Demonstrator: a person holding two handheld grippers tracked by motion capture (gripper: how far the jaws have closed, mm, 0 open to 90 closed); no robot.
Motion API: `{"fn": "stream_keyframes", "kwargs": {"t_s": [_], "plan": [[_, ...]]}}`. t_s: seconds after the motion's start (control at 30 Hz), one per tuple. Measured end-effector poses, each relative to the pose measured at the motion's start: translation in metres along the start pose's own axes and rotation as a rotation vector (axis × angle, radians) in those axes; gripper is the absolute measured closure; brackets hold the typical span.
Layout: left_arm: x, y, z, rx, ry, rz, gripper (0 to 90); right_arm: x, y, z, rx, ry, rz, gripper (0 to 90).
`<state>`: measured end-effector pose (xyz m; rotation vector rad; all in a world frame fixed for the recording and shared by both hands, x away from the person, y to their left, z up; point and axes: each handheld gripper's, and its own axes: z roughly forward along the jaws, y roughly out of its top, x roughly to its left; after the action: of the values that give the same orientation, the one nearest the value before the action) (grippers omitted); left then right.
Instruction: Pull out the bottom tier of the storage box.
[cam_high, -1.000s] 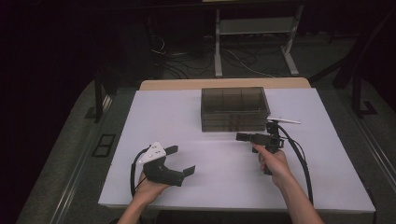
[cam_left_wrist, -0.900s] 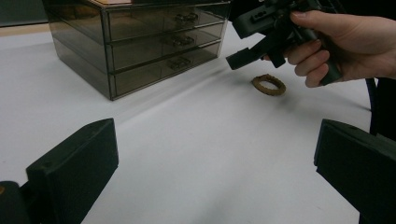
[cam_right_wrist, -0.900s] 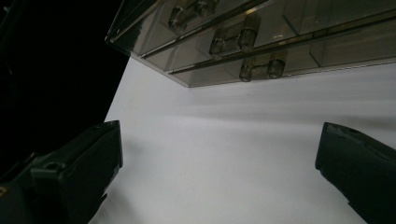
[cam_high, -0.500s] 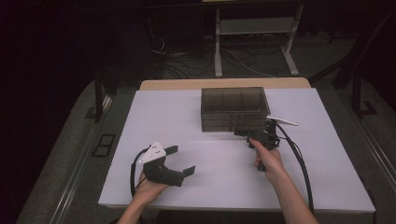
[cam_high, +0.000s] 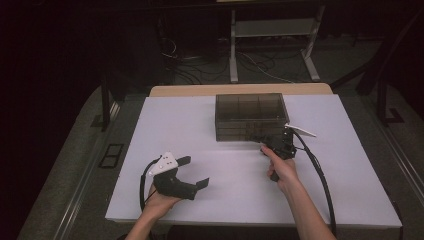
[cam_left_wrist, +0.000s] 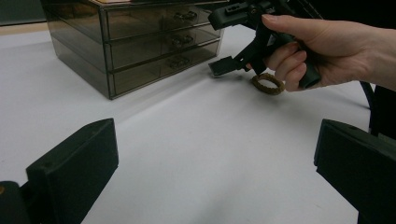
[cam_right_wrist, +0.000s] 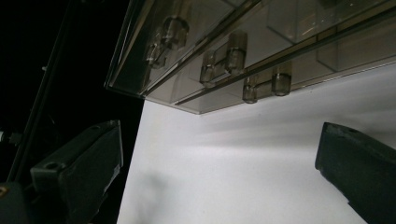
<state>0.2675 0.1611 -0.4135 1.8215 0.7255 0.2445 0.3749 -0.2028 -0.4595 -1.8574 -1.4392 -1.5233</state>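
While both jaws gape, left gripper (cam_high: 192, 171) and right gripper (cam_high: 264, 141) empty, one three-drawer chest (cam_high: 250, 116), one brown ring (cam_left_wrist: 267, 83).

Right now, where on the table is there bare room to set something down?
Bare: between the left tongs and the drawer box, and the far left corner. Crowded: the box front, with the right tongs and a brown ring.

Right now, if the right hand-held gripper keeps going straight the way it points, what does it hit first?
Probably the front of the smoky drawer box. The right hand-held gripper points at it with open jaws, the drawer knobs just ahead; which drawer is hard to tell.
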Motion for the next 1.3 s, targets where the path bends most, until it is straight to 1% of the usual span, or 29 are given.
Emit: {"fn": "stream_keyframes", "kwargs": {"t_s": [0.03, 0.07, 0.13, 0.2, 0.23, 0.27, 0.3, 0.37, 0.4, 0.43, 0.53, 0.6, 0.83, 0.9, 0.97, 1.0, 1.1, 1.17, 1.23, 1.3], "plan": [[0.000, 0.000, 0.000, 0.002, 0.000, 0.000, 0.0, 0.000, 0.000, 0.001, 0.001, -0.004, 0.009, 0.1], [0.000, 0.000, 0.000, 0.002, 0.000, 0.001, 0.0, -0.001, 0.000, 0.001, 0.012, -0.008, 0.028, 5.2], [0.000, 0.000, 0.000, 0.002, 0.000, -0.001, 0.0, -0.002, 0.000, 0.001, -0.002, -0.017, 0.036, 5.8], [0.000, 0.000, 0.000, 0.003, 0.000, 0.000, 0.0, -0.003, 0.000, 0.002, -0.009, -0.023, 0.029, 5.9], [0.000, 0.000, 0.000, 0.004, 0.000, 0.001, 0.0, -0.003, 0.000, 0.002, -0.013, -0.027, 0.033, 8.8], [0.000, 0.000, 0.000, 0.005, 0.000, 0.002, 0.0, -0.003, -0.001, 0.001, -0.022, -0.027, 0.038, 17.0], [0.000, 0.000, 0.000, 0.005, -0.002, 0.002, 0.0, -0.004, -0.001, 0.000, -0.042, -0.020, 0.035, 17.0], [0.000, 0.000, 0.000, 0.004, -0.002, 0.001, 0.0, -0.004, -0.001, 0.001, -0.048, -0.027, 0.041, 18.3], [0.000, 0.000, 0.000, 0.004, -0.003, 0.002, 0.0, -0.005, -0.001, 0.001, -0.048, -0.029, 0.044, 22.1], [-0.001, 0.000, 0.000, 0.004, -0.003, 0.003, 0.0, -0.005, -0.001, 0.001, -0.053, -0.032, 0.048, 22.8], [-0.001, 0.001, 0.000, 0.000, 0.001, 0.010, 0.0, -0.005, -0.001, 0.001, -0.061, -0.041, 0.048, 30.7], [-0.001, 0.001, 0.000, -0.005, 0.002, 0.007, 0.0, -0.005, -0.001, 0.002, -0.066, -0.046, 0.051, 34.8], [-0.001, 0.000, 0.001, 0.004, -0.005, 0.010, 0.0, -0.009, -0.002, 0.005, -0.065, -0.074, 0.063, 43.7], [-0.002, 0.000, 0.001, 0.004, -0.006, 0.009, 0.0, -0.011, -0.002, 0.006, -0.068, -0.072, 0.073, 46.7], [-0.002, 0.000, 0.001, 0.004, -0.007, 0.009, 0.0, -0.012, -0.001, 0.007, -0.073, -0.079, 0.072, 49.2], [-0.002, 0.000, 0.001, 0.004, -0.007, 0.009, 0.0, -0.012, -0.001, 0.008, -0.071, -0.081, 0.082, 50.2], [-0.001, 0.000, 0.001, 0.004, -0.008, 0.009, 0.0, -0.014, -0.001, 0.008, -0.079, -0.089, 0.087, 54.4], [-0.001, 0.000, 0.001, 0.004, -0.007, 0.008, 0.0, -0.015, 0.000, 0.009, -0.086, -0.095, 0.099, 56.2], [-0.001, 0.000, 0.001, 0.004, -0.007, 0.009, 0.0, -0.016, 0.000, 0.009, -0.082, -0.110, 0.116, 58.3], [-0.001, 0.000, 0.002, 0.006, -0.007, 0.010, 0.0, -0.018, 0.001, 0.010, -0.083, -0.110, 0.128, 61.2]]}}
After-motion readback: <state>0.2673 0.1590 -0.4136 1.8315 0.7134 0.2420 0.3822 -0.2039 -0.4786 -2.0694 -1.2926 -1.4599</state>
